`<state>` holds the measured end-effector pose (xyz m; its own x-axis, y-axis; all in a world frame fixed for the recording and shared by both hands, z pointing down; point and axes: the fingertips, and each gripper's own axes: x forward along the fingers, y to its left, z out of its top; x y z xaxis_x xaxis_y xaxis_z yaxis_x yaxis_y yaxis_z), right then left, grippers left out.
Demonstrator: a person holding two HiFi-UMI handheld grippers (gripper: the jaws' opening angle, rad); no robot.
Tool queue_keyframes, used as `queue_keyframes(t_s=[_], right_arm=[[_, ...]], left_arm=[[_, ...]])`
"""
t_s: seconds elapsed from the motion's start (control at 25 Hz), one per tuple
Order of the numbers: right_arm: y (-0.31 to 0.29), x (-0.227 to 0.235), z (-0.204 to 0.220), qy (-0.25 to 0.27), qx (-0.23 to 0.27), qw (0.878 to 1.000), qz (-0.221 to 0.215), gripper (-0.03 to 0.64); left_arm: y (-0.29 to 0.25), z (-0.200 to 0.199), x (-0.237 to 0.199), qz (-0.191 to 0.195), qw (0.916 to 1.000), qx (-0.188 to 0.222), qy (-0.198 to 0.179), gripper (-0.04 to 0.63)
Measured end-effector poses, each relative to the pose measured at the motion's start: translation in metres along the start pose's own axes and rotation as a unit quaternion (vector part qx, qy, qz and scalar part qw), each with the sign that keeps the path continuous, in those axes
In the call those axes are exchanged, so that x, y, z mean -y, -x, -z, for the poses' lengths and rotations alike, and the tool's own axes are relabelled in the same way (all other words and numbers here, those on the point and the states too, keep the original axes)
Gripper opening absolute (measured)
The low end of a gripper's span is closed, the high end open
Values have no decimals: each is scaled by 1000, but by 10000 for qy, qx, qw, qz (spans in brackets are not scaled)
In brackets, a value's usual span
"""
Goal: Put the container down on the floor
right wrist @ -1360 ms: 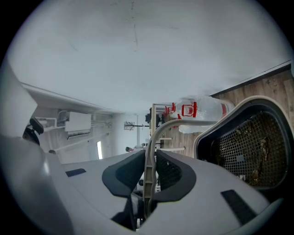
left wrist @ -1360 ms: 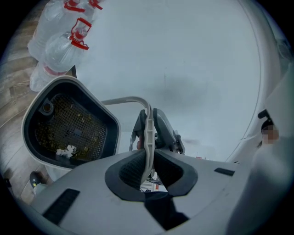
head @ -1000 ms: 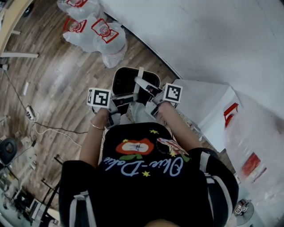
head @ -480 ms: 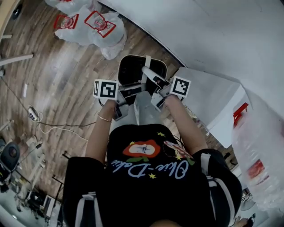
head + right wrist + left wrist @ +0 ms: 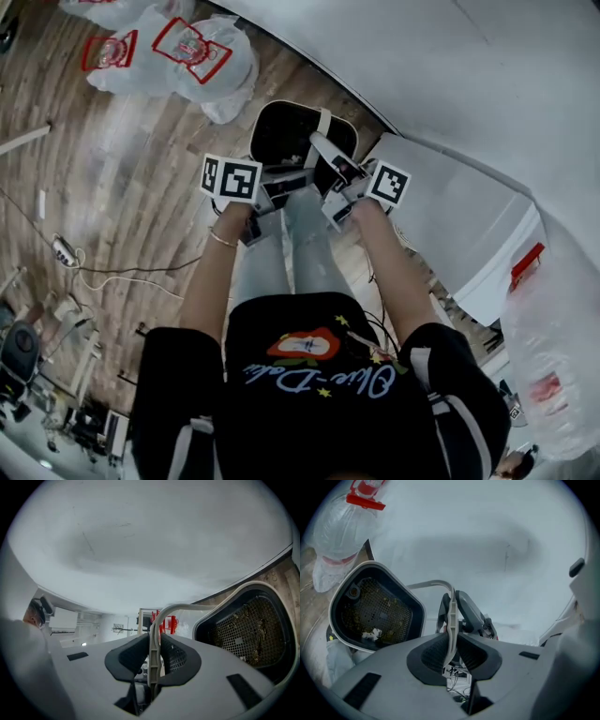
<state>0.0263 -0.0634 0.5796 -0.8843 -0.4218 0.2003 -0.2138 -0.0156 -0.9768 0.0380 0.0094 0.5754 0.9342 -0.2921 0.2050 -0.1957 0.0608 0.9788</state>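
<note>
The container (image 5: 281,131) is a black bin with a white rim and a mesh basket inside. It hangs over the wooden floor in front of the person's legs. Its thin pale handle (image 5: 450,616) runs between the pads of my left gripper (image 5: 451,644), which is shut on it. My right gripper (image 5: 153,660) has the same handle (image 5: 161,616) between its pads, and its jaws are closing on it. In the head view the left gripper (image 5: 281,183) and right gripper (image 5: 330,173) meet over the container's near edge. The bin's open top shows in the left gripper view (image 5: 375,613) and the right gripper view (image 5: 248,630).
A white wall (image 5: 450,75) rises just behind the container. A white box (image 5: 469,225) stands at the right with a big clear bag (image 5: 553,356) beyond it. Tied plastic bags (image 5: 178,52) lie at the far left. Cables and a power strip (image 5: 66,251) lie on the floor.
In the head view the container and both grippers have drifted up and slightly right, further from the body. The handle stays between both pairs of jaws.
</note>
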Motion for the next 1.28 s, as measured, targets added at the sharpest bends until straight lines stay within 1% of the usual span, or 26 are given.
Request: queue_keyframes(t_s=[0.08, 0.16, 0.24, 0.32, 0.4, 0.6, 0.8, 1.0, 1.16, 1.28], right_arm=[[-14, 20, -10, 31, -23, 10000, 81, 54], [-31, 56, -21, 17, -63, 9999, 114, 54], [-40, 102, -26, -32, -80, 9999, 112, 54], [-40, 132, -26, -44, -120, 9998, 160, 54], [-39, 138, -24, -43, -180, 9995, 248, 54], [-33, 128, -21, -58, -171, 9982, 564, 54], [-33, 155, -20, -73, -194, 9971, 728, 55], [-30, 180, -19, -53, -192, 9958, 892, 55], [-29, 201, -16, 62, -380, 9948, 947, 55], [-30, 215, -11, 167, -622, 9931, 976, 57]], left_arm=[[-4, -14, -21, -71, 9999, -84, -38, 60], [-14, -32, -58, -153, 9998, -123, -32, 60], [-30, -38, -101, -237, 9996, -165, -49, 60], [-41, -36, -128, -340, 9991, -211, -144, 61], [-44, -33, -134, -421, 9985, -250, -264, 61], [-38, -27, -125, -509, 9971, -366, -441, 60], [-47, -25, -150, -645, 9957, -440, -503, 61], [-57, -20, -170, -773, 9951, -340, -515, 61], [-67, -15, -190, -979, 9931, -321, -559, 61], [-75, -8, -205, -1080, 9925, -371, -447, 61]])
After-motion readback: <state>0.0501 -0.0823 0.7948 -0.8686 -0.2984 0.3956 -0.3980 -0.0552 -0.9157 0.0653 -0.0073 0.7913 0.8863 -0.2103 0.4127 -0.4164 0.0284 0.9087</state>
